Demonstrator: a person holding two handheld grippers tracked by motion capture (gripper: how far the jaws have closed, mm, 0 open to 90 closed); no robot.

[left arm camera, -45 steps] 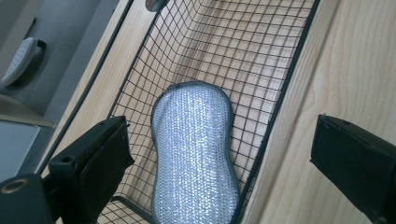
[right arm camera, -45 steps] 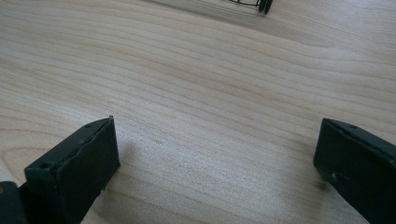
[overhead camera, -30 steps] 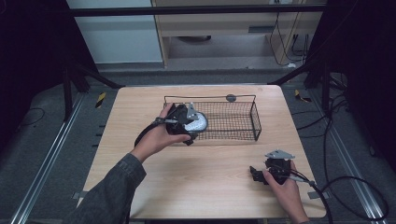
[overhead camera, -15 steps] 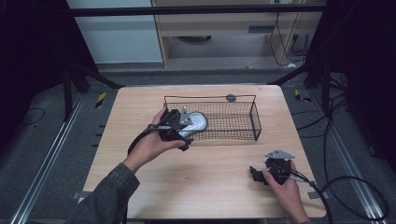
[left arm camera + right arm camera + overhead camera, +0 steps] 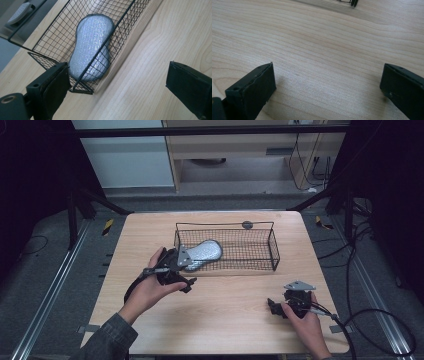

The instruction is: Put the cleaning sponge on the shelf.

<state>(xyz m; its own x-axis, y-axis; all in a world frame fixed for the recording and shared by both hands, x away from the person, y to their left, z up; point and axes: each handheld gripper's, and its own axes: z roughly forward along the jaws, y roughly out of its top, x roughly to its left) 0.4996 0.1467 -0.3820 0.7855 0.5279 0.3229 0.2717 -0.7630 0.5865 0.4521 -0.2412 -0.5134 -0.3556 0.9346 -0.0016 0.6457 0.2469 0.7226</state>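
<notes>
Your left gripper (image 5: pixel 187 282) sits left of centre in the high view, just outside the near left corner of the black wire-mesh basket (image 5: pixel 272 251). Its fingers (image 5: pixel 53 86) stand wide apart and hold nothing. The silver-grey, peanut-shaped mesh scouring pad (image 5: pixel 202 253) lies flat inside the basket at its left end, upper centre in the left gripper view, with the wire wall between it and your fingers. Judgement: the placing step looks complete and the release is done; your next move calls for drawing the left gripper clear of the basket corner without catching the wire.

At lower right of the high view, your right gripper (image 5: pixel 274 307) rests on the light wooden table (image 5: pixel 240 320), well apart from the basket, fingers (image 5: pixel 253 91) spread and empty.

Count: one basket, one scouring pad, two grippers, one small dark round object (image 5: pixel 247 224) at the basket's far rim, identity unclear.
</notes>
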